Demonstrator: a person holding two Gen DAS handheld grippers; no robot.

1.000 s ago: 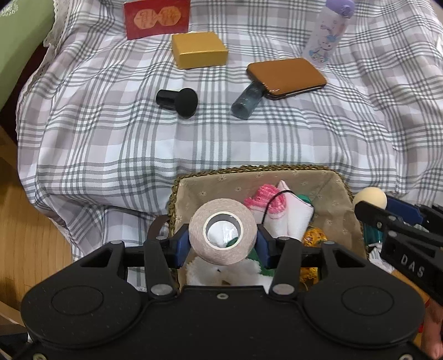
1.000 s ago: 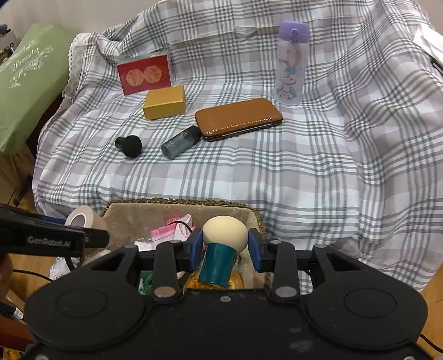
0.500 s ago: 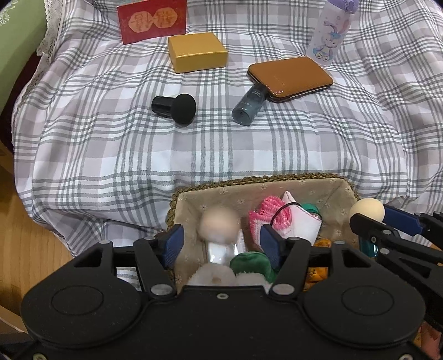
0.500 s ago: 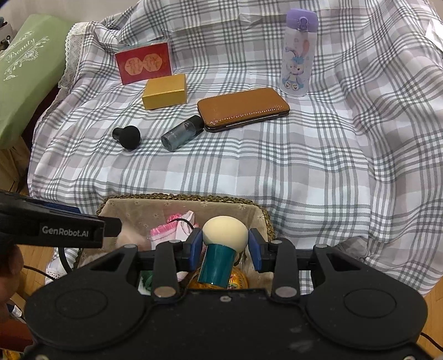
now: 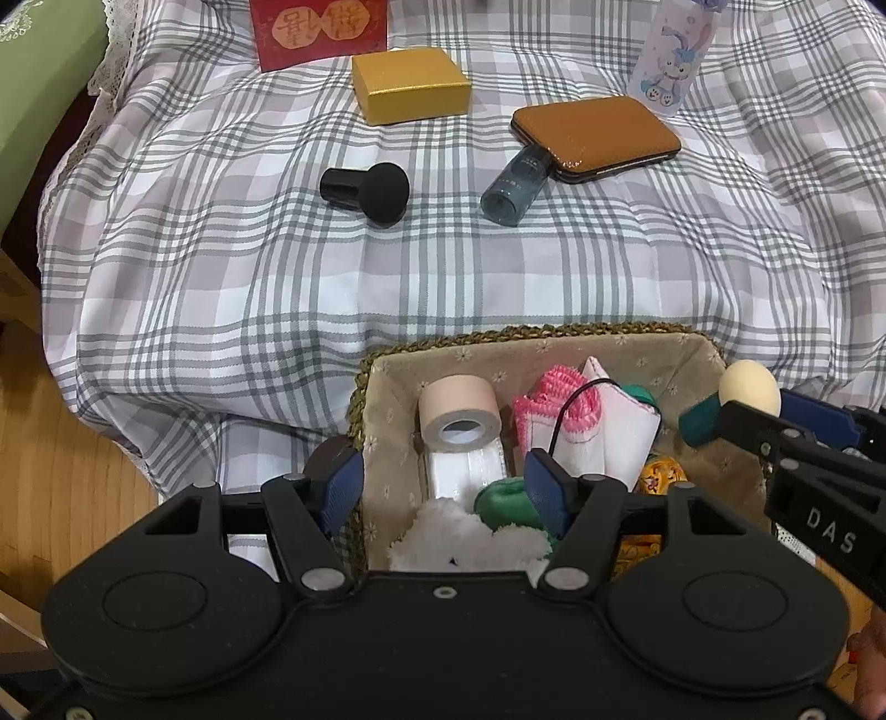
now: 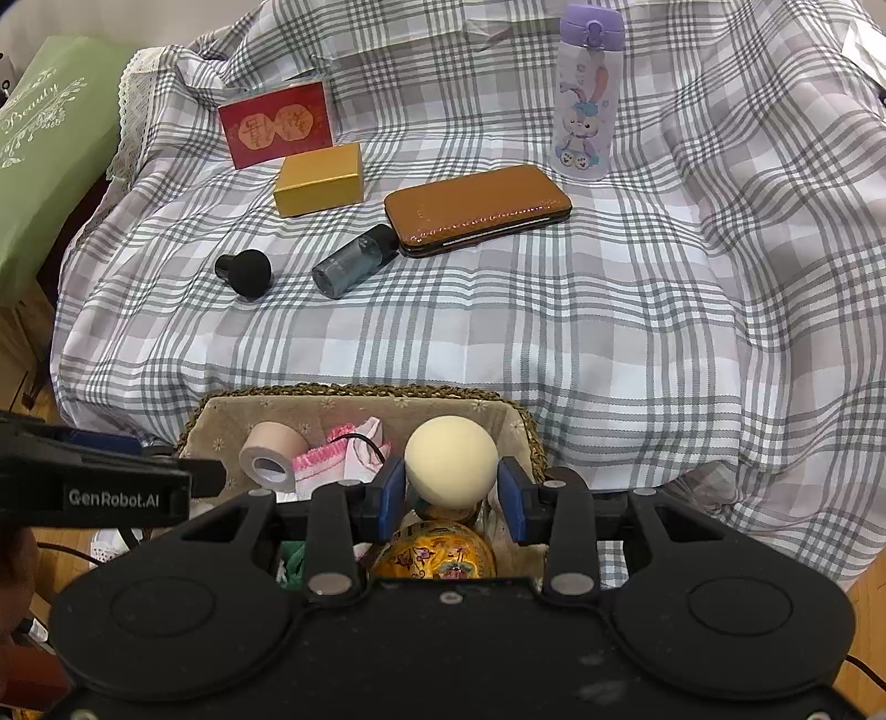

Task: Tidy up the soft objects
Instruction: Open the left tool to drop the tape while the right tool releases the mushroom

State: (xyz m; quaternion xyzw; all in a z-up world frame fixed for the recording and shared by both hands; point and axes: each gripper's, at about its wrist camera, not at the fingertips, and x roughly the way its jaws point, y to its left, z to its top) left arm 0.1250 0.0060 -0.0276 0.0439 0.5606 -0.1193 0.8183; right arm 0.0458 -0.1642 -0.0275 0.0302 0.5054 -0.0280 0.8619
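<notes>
A woven, cloth-lined basket [image 5: 498, 335] [image 6: 354, 390] stands at the front edge of the plaid-covered seat. A beige tape roll [image 5: 459, 412] [image 6: 271, 457] lies inside it on a white roll, at the left, beside a pink-and-white cloth [image 5: 559, 407]. My left gripper [image 5: 443, 490] hangs above the basket's left part. Its jaws are opening and grip nothing; the tape lies beyond them. My right gripper [image 6: 451, 498] is shut on a cream makeup sponge [image 6: 451, 459] over the basket's right side. The sponge's teal handle [image 5: 700, 421] shows only in the left wrist view.
On the plaid cloth lie a black puff [image 5: 382, 194], a grey bottle [image 5: 512, 185], a brown case [image 5: 595, 135], a gold box [image 5: 410, 83] and a red card [image 5: 318, 30]. A purple-capped bottle [image 6: 587, 99] stands behind. A green cushion [image 6: 44, 144] sits left. Wooden floor [image 5: 55, 471] lies below.
My left gripper let go of the tape roll, which dropped into the basket, and its jaws spread wider. The cream sponge in the right gripper tipped, hiding its teal handle in that view.
</notes>
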